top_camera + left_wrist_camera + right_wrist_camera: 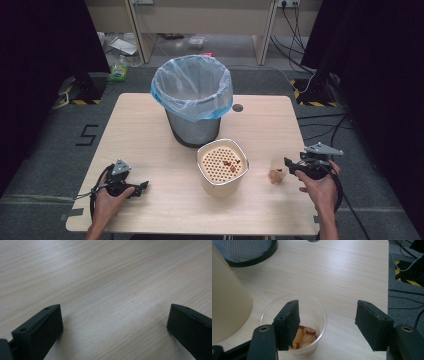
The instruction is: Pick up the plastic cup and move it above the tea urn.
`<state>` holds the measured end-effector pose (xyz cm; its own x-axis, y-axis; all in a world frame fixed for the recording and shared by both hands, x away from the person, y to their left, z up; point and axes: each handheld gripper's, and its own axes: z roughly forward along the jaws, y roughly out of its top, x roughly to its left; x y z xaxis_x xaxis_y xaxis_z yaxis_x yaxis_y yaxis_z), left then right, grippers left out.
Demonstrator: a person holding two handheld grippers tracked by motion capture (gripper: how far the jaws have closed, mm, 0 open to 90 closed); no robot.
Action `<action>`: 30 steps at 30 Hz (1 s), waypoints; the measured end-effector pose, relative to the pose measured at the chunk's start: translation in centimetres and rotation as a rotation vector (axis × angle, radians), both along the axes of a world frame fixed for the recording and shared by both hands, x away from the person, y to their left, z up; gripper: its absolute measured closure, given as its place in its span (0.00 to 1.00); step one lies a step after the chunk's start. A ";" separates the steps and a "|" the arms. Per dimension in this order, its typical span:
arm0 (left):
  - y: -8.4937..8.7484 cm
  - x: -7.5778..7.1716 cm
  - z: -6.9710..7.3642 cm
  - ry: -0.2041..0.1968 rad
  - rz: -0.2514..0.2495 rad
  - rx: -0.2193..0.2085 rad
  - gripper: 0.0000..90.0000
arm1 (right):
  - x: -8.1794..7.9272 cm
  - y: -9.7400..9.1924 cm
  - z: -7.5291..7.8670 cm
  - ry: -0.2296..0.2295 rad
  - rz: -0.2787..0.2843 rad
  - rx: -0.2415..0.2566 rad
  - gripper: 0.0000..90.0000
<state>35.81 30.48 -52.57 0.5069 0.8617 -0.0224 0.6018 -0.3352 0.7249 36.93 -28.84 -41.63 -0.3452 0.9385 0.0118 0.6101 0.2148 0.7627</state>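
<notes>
A: Where is the cup [294, 322] now?

B: It stands on the desk [342, 277] just below the right tongs [327, 320], a little to their left. One pad hangs over its mouth and the other well clear of it. The tongs are spread wide, grasping nothing.

A: How will it handle?

B: Likely light and thin-walled, clear plastic that buckles if squeezed hard. The fruit pieces [305, 336] inside could spill if it tips. Best taken across the wall, low down, and gently.

A: And the left tongs [113, 320]?

B: Released too, above bare wood.

A: The surroundings?

B: Smooth pale wood. Beyond the tongs stand a strainer pot [222, 166] and a lined bin [192, 100], with dark curtains and cables around.
</notes>
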 end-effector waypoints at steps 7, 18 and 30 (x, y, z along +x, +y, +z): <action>0.0 0.0 0.0 0.000 0.000 -0.001 0.00 | 1.3 0.3 -0.8 0.032 0.037 -0.018 0.52; 0.0 0.0 0.0 0.000 0.000 0.000 0.00 | 2.1 1.1 -2.0 0.103 0.081 -0.049 0.72; 0.0 0.0 0.0 0.000 0.000 0.000 0.00 | 1.9 0.9 -2.9 0.129 0.139 -0.030 0.93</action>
